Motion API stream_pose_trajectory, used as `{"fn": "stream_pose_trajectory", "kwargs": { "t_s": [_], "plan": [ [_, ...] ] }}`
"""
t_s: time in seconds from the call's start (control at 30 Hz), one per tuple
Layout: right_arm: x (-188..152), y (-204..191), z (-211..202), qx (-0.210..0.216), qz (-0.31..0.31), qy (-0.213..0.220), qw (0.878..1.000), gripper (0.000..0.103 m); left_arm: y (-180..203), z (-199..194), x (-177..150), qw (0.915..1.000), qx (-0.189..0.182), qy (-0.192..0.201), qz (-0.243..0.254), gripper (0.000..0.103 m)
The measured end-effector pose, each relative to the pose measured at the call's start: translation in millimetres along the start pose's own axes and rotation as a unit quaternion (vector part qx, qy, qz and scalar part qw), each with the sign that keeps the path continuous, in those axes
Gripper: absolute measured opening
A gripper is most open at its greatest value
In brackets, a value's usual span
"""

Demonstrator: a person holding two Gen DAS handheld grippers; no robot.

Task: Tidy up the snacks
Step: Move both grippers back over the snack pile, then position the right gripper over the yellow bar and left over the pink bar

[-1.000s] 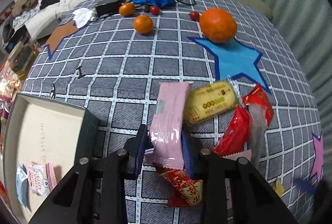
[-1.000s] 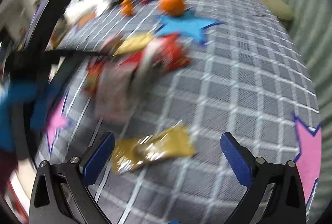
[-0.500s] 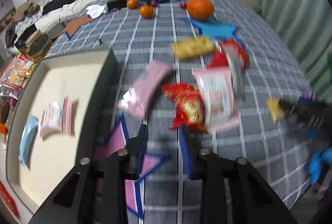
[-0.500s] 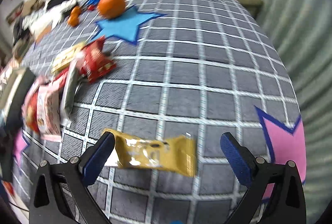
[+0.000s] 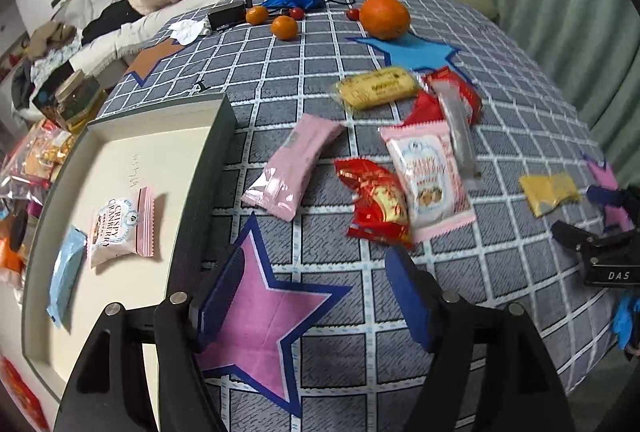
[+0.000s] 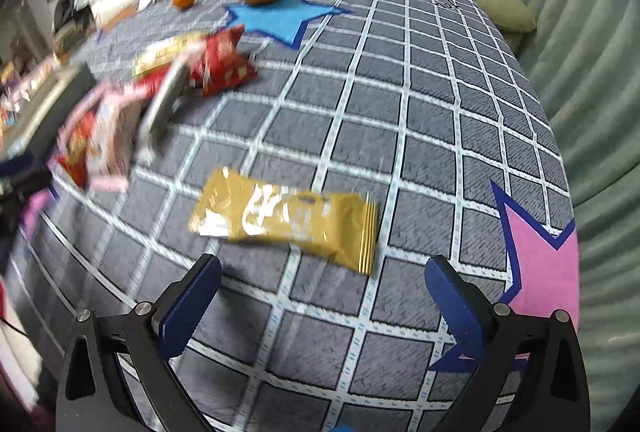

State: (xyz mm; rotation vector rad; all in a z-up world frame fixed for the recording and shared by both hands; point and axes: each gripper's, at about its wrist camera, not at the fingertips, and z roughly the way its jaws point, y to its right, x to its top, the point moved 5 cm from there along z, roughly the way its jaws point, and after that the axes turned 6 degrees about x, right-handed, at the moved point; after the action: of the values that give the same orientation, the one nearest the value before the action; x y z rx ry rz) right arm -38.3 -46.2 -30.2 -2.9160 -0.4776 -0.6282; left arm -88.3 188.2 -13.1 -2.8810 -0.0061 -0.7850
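The gold snack packet [image 6: 286, 222] lies flat on the checked cloth of the bench [image 6: 420, 119], just ahead of the right tongs [image 6: 320, 308], whose blue pads stand wide apart with nothing between them. Bare cloth stretches to its right as far as a pink star patch [image 6: 544, 264] at the bench's right edge.

Left of the packet lies the heap of other snacks: a pink wrapper [image 5: 294, 167], a red foil packet [image 5: 378, 201], a pink-and-white biscuit pack [image 5: 426, 179] overlapping the red one, and a yellow bar [image 5: 376, 87] farther back.

The left tongs [image 5: 312, 296] are also spread, empty, above a pink star [image 5: 260, 312]. Just to their left stands the tray [image 5: 208, 167], its dark rim raised, holding a cranberry packet [image 5: 120, 228] and a pale blue packet [image 5: 66, 270].

A large orange [image 5: 384, 17] sits near the far edge.
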Motion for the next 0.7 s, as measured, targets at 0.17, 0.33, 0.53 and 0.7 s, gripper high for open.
{"fn": "stream_pose_trajectory", "kwargs": {
  "t_s": [0.17, 0.33, 0.53, 0.7],
  "plan": [
    [9.2, -11.6, -2.3, -0.034, -0.049, 0.020, 0.998, 0.102, -10.4, -1.5, -8.1, 0.9998, -0.016, -0.002, -0.012, 0.077],
    [32.3, -12.3, 11.3, -0.023, -0.044, 0.024, 0.998, 0.102, -10.7, 4.7, 14.4, 0.9998, -0.016, -0.001, 0.011, 0.080],
    [42.1, -0.4, 22.1, 0.015, 0.002, 0.018, 1.000, 0.102, 1.6, 41.6, 36.1, 0.9992, -0.006, -0.023, 0.033, 0.080],
    [45.1, 0.0, 22.8, 0.018, -0.007, 0.017, 1.000, 0.102, -9.1, 54.4, 42.2, 0.9995, -0.015, -0.027, 0.000, 0.077]
  ]
}}
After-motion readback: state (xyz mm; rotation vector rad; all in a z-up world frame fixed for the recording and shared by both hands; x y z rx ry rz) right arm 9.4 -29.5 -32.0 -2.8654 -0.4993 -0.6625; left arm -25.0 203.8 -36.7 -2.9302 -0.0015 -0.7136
